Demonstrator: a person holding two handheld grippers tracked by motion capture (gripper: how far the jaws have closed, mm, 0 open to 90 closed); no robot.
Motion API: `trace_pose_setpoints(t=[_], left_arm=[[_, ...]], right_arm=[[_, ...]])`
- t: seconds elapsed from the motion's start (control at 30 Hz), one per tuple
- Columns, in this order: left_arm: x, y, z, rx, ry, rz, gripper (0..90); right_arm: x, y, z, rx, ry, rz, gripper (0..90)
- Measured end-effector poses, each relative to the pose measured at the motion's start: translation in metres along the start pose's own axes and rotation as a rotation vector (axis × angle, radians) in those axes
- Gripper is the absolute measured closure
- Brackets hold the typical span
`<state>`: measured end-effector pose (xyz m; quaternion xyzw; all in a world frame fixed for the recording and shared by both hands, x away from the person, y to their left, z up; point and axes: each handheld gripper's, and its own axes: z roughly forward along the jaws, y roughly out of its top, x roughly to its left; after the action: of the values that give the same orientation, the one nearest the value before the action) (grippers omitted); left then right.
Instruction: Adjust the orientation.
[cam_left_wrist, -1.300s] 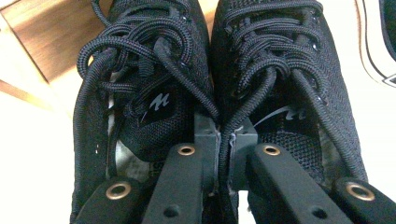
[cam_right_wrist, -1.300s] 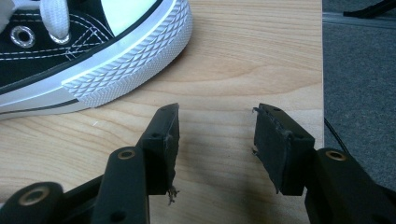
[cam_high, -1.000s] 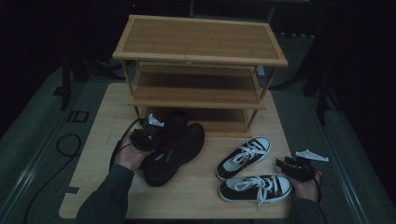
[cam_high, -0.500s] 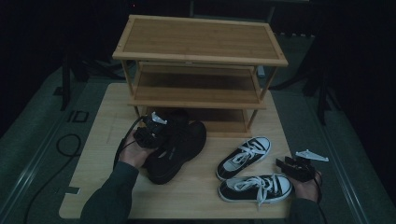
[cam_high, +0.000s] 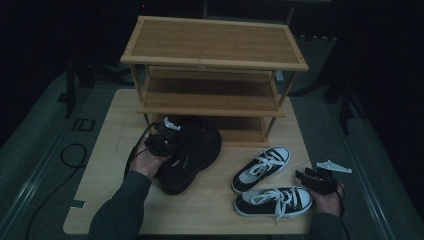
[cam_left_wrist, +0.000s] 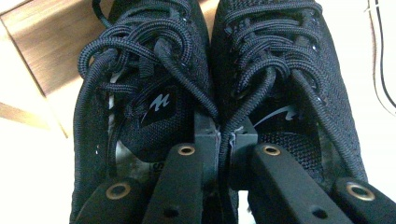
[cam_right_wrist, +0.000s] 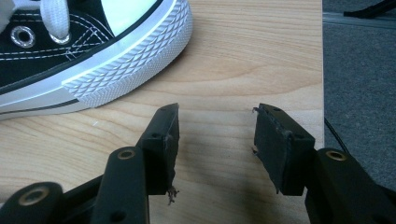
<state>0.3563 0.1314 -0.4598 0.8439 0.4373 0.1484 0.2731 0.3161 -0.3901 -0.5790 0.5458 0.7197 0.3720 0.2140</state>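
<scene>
The left gripper (cam_left_wrist: 224, 140) has its jaws pinched hard together on the inner collars of the pair of black sneakers (cam_high: 192, 152), clamping both shoes side by side as one bundle; in the left gripper view the laces and mesh tongues run away on either side of the pads. From the high view, the pair sits on the wooden table (cam_high: 100, 150), toes toward the shoe rack (cam_high: 215, 70), just in front of its bottom shelf (cam_high: 240, 131). This looks like the carry-and-stow step: the pair is gripped but not yet on a shelf. Over on the other side, the right gripper (cam_right_wrist: 215, 140) rests low over the table with its jaws spread wide and nothing between them, the rubber toe of a black-and-white canvas sneaker (cam_right_wrist: 93, 51) just beside it; its mate (cam_high: 261, 167) lies nearby. The next move likely calls for lifting the black pair clear of the table and sliding it toe-first onto a shelf, keeping the pinch firm so neither shoe slips out.
</scene>
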Motion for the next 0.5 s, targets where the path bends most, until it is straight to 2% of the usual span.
trace_pose_setpoints(t=[0.5], left_arm=[[0.0, 0.0061, 0.0067, -0.006, 0.014, -0.033, 85.9]], right_arm=[[0.0001, 0.0, -0.0001, 0.002, 0.001, 0.002, 49.4]])
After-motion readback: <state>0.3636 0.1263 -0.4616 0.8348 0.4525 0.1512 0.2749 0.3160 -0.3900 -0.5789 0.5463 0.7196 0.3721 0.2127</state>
